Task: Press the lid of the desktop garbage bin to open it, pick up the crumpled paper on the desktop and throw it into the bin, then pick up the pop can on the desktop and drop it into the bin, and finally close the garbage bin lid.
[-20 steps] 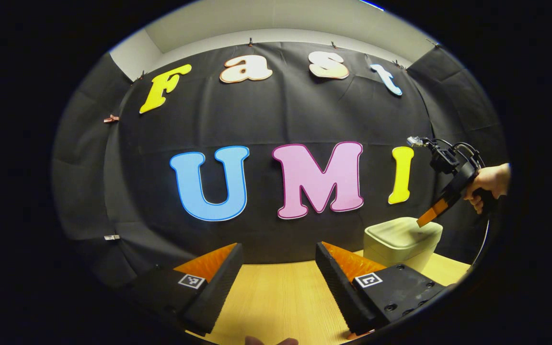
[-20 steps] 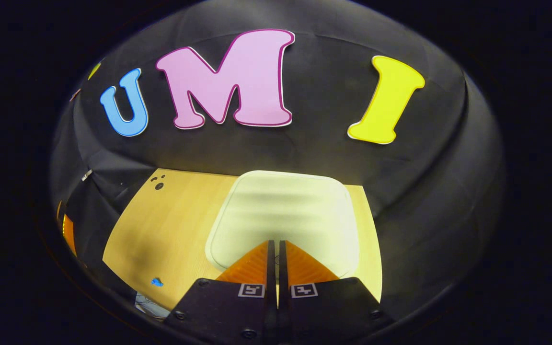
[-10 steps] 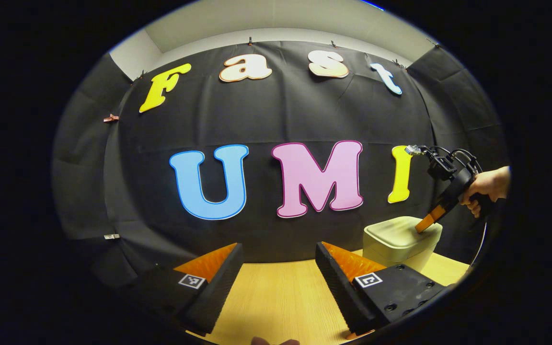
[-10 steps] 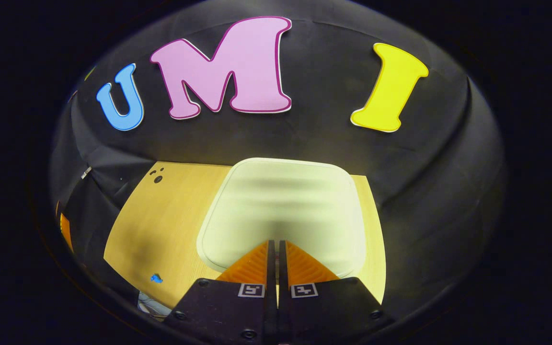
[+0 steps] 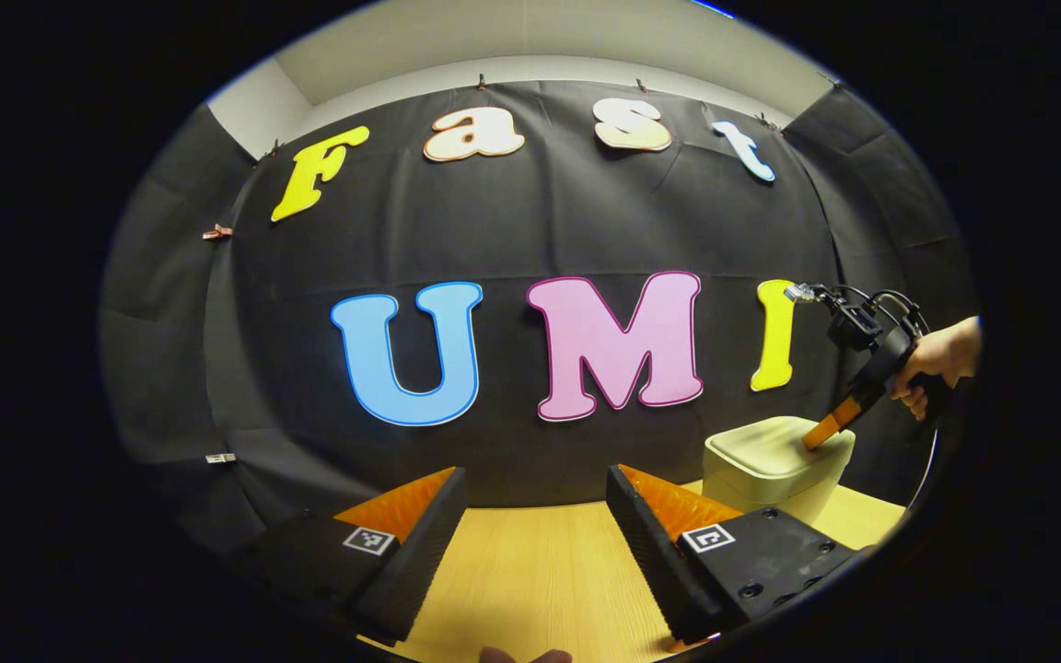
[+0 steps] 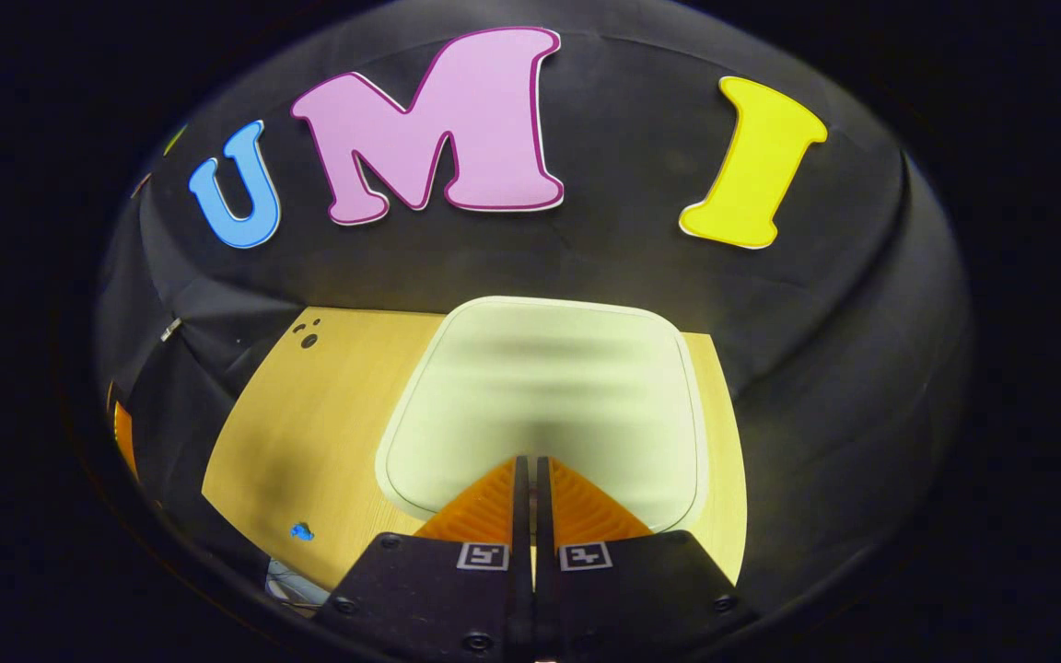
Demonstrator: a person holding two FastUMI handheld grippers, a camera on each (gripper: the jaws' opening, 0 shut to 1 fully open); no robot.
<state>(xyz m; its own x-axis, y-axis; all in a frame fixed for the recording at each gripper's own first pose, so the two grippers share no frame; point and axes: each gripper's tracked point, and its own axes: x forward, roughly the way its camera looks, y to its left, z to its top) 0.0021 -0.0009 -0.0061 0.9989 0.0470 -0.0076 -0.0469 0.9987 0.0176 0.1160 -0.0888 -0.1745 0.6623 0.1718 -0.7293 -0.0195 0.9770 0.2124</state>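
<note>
We saw the right gripper (image 6: 526, 459) with its fingers pressed together, tips on the closed lid of the pale cream plastic desktop bin (image 6: 544, 387), the contact itself hidden behind them. The bin stood at the far right of the light wooden tabletop (image 5: 530, 571). The left gripper (image 5: 535, 479) hung spread and empty. A small blue scrap (image 6: 301, 532) was too tiny to identify.

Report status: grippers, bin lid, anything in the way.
Right gripper shut, tips on the bin lid. Left gripper open, holding nothing, above the desktop. Lid looks closed. Nothing in the way.
</note>
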